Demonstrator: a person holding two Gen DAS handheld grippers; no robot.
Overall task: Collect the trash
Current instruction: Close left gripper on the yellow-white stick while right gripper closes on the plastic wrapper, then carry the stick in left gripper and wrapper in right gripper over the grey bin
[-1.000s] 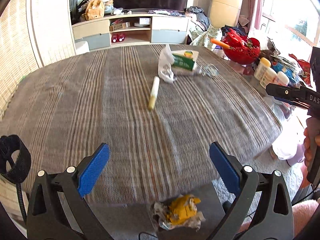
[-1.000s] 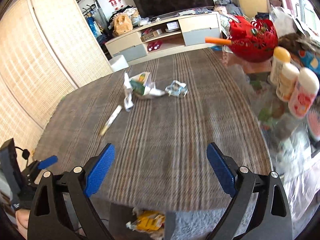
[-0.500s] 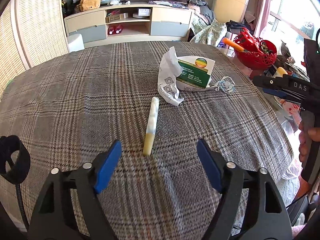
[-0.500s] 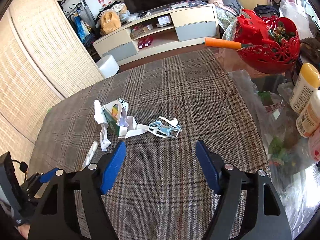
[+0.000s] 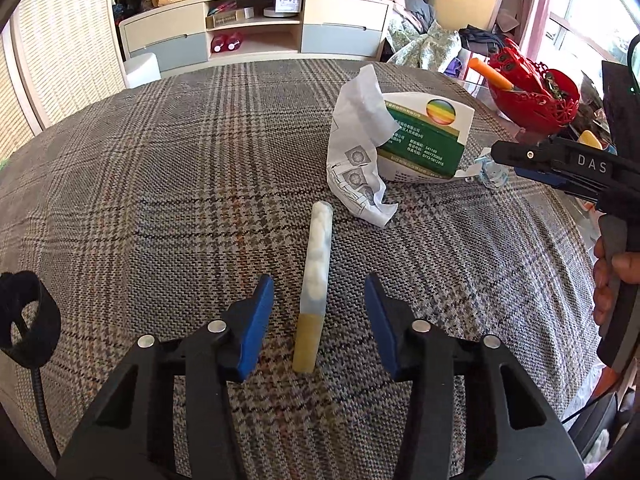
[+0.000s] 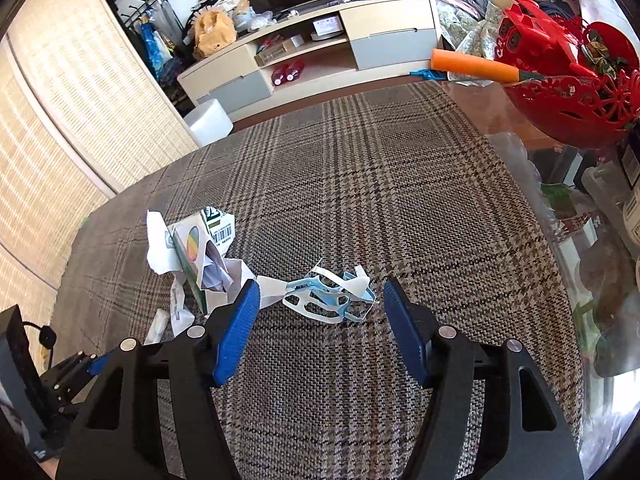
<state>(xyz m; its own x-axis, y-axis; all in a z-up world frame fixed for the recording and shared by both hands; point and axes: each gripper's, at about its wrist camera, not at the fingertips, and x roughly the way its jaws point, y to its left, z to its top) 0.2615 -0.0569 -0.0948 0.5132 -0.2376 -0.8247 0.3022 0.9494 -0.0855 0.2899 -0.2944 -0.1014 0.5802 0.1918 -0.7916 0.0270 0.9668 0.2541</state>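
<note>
The plaid-covered worktop [image 5: 160,184] is lying under both my tools, with the green-and-white carton [image 5: 424,148] and its crumpled paper [image 5: 360,152] sitting just beyond the tube [image 5: 316,280]. My left tool [image 5: 318,316] is hanging open astride the tube's yellow near end, its long axis running straight away from me toward the paper. My right tool [image 6: 320,320] is gaping open before the tangled blue-and-white plastic scrap [image 6: 332,296], touching nothing.

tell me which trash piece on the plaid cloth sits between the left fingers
The long white and yellow tube, lying lengthwise between the left gripper's open fingers; the green box and crumpled paper lie farther off.
</note>
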